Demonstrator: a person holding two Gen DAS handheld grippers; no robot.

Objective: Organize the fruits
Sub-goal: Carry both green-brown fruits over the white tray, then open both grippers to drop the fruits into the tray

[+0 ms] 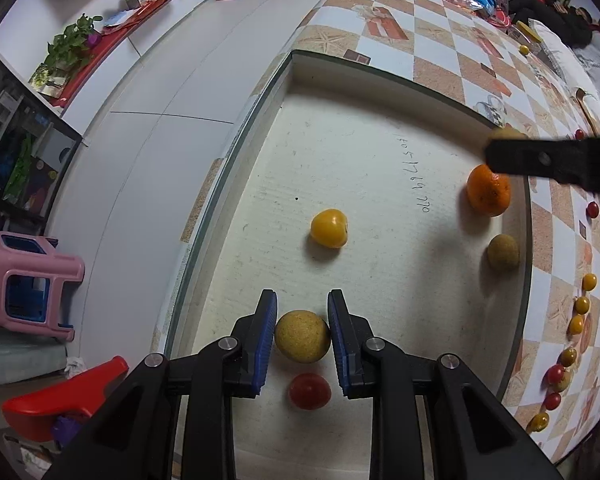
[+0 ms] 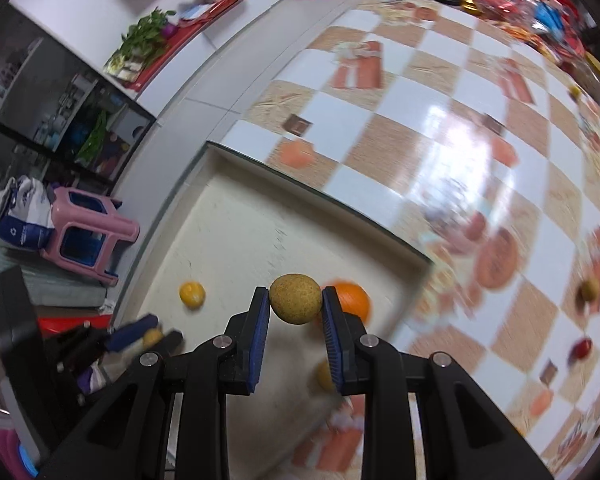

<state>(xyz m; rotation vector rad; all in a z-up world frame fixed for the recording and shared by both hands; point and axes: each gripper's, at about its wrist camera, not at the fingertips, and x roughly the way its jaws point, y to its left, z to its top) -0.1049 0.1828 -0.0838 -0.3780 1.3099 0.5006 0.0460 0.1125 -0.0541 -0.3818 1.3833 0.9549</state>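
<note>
Below, the left hand-held gripper [image 1: 302,320] is seen angled downward over a shallow white tray [image 1: 380,92], its 2 blue ribbed pads [image 1: 267,340] closed against a round, rough-skinned tan fruit [image 1: 302,336]. A smooth red tomato [image 1: 309,391] lies on the tray floor just behind that fruit, partly between the black finger bases. The right hand-held gripper [image 2: 296,300] is held above the tray's far corner, tilted down, and is clamped on a second speckled tan fruit [image 2: 295,298] at the pad tips; in the left wrist view it appears as a blurred black bar [image 1: 556,162] entering from the right. On the tray floor, which looks matte, scuffed and marked with handwritten digits, a glossy yellow tomato [image 1: 329,228] rests near the middle, while a dimpled orange [image 1: 488,191] and a dull brown round fruit [image 1: 503,252] sit close together near the right wall. The tray is set on a desk [image 1: 432,48] covered in a shiny checkered cloth of white and cork-toned squares. Several small red and yellow cherry tomatoes [image 1: 582,305] are strung along the cloth beside the tray's right edge.
</note>
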